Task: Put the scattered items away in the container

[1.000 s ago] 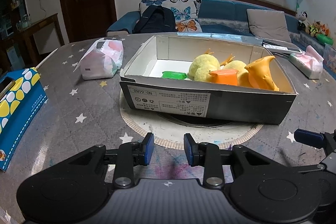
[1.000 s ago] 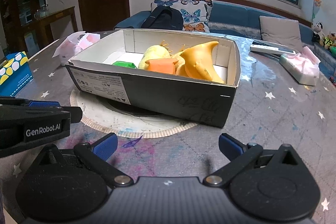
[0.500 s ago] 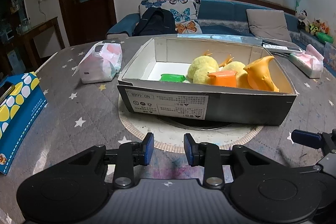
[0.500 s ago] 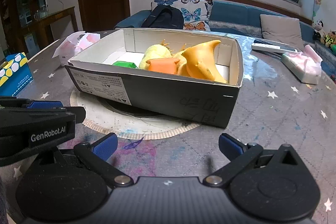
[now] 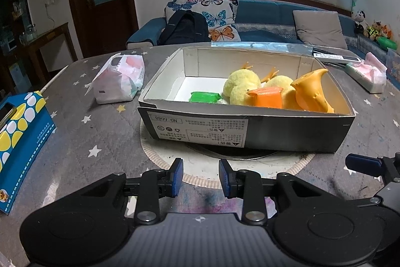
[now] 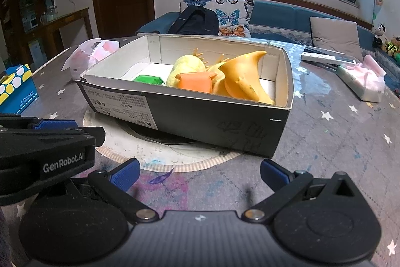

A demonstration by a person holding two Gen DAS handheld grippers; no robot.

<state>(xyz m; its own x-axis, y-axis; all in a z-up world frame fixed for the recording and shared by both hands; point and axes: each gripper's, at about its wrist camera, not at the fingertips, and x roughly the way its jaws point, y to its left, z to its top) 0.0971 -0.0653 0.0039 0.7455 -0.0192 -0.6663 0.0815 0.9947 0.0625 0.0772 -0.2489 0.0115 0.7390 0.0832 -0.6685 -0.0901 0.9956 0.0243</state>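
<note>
Nothing has shifted over the last second: my left gripper (image 5: 200, 178) holds its jaws narrowly apart and empty, my right gripper (image 6: 197, 174) wide and empty, above the bench (image 5: 105, 139). Beyond, the box (image 5: 275, 134) holds the toys (image 5: 265, 93); tidying looks finished.

Grey star-patterned tablecloth (image 5: 75, 121), black box (image 5: 300, 134), green packet (image 5: 203, 96).

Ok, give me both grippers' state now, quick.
Left gripper: jaws narrowly apart, nothing between them, holding nothing.
Right gripper: jaws wide open, empty, in front of the box.
</note>
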